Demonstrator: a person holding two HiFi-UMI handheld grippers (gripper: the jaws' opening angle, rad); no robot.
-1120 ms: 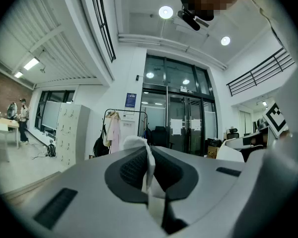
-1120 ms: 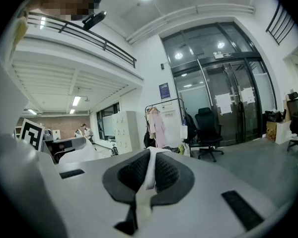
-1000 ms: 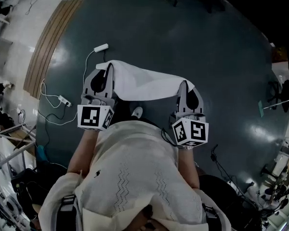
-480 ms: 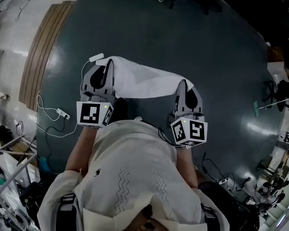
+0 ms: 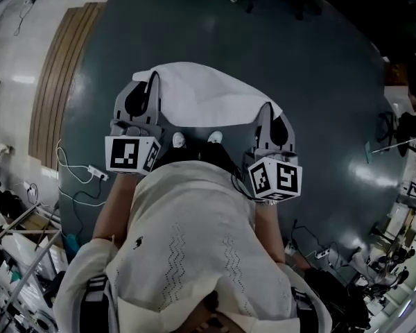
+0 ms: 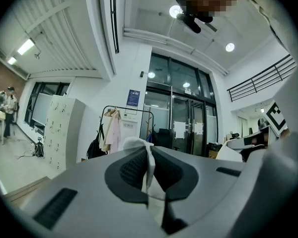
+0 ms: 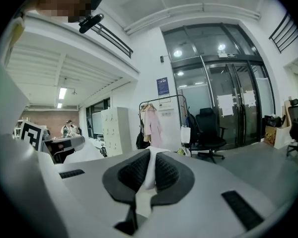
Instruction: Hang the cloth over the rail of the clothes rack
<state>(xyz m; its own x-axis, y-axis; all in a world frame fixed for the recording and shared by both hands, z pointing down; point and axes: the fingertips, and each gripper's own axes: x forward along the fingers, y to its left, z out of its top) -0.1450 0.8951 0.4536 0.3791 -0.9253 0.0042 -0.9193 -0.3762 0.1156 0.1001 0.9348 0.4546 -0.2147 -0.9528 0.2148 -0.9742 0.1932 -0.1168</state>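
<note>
A white cloth point(image 5: 204, 96) hangs stretched between my two grippers above the dark floor. My left gripper point(image 5: 150, 83) is shut on its left corner, and that view shows the fabric point(image 6: 150, 168) pinched between the black pads. My right gripper point(image 5: 267, 111) is shut on the right corner, with a fold of cloth point(image 7: 149, 171) squeezed between its pads. Both point roughly level. The clothes rack point(image 6: 127, 114) stands far ahead by the white wall with garments hanging on it. The right gripper view shows the rack point(image 7: 162, 114) too.
White cables and a power strip point(image 5: 96, 174) lie on the floor at left, beside a wooden strip point(image 5: 59, 75). Pale lockers point(image 6: 59, 130) stand left of the rack, and an office chair point(image 7: 209, 133) and glass doors point(image 7: 236, 108) to its right. People point(image 6: 7, 108) stand far left.
The floor, cables and power strip have slid down the head view as the person walks forward. Both grippers keep the cloth stretched between them. The person's shoe tips now show under the cloth.
</note>
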